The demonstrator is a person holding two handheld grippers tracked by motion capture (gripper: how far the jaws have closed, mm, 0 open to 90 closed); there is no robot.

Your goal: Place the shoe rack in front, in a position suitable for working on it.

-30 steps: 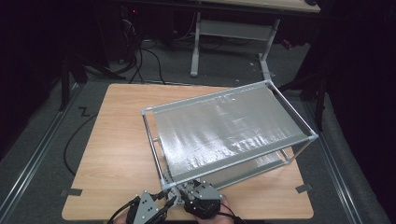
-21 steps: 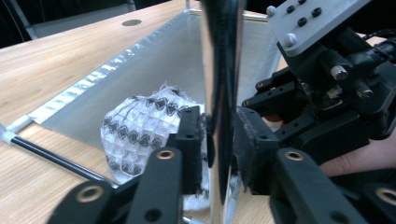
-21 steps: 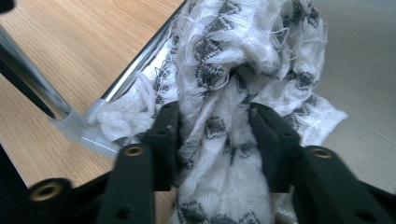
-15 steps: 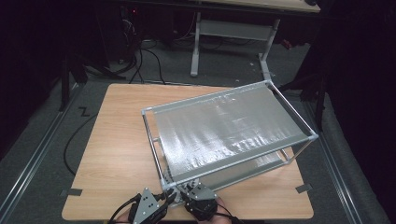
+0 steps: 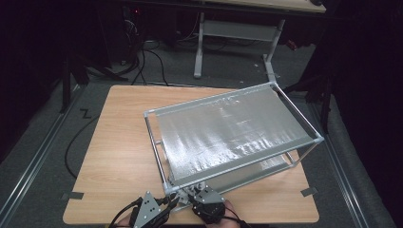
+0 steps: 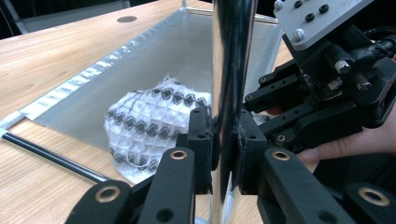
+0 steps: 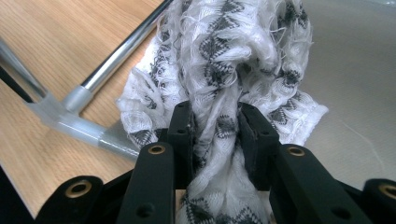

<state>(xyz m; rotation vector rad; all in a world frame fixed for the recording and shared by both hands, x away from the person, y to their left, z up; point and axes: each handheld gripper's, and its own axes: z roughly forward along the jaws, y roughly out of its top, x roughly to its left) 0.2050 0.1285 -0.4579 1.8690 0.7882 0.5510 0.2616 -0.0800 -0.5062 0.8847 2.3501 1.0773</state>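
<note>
1. I am clamping my left gripper (image 6: 223, 154) on the shiny upright pole (image 6: 231, 70) at the near corner of the metal rack (image 5: 294, 124), jaws pressed against it from both sides
2. I am pinching the white cloth with dark diamonds (image 7: 229, 70) in my right gripper (image 7: 217, 135), whose jaws have just been closing, bunching the fabric between them
3. The cloth is lying on the rack's grey lower shelf (image 7: 355, 79), just inside that near corner, beside the pole
4. In the high view both grippers are sitting close together at the near edge of the wooden table (image 5: 114, 142), left (image 5: 151, 210) beside right (image 5: 205, 203)
</note>
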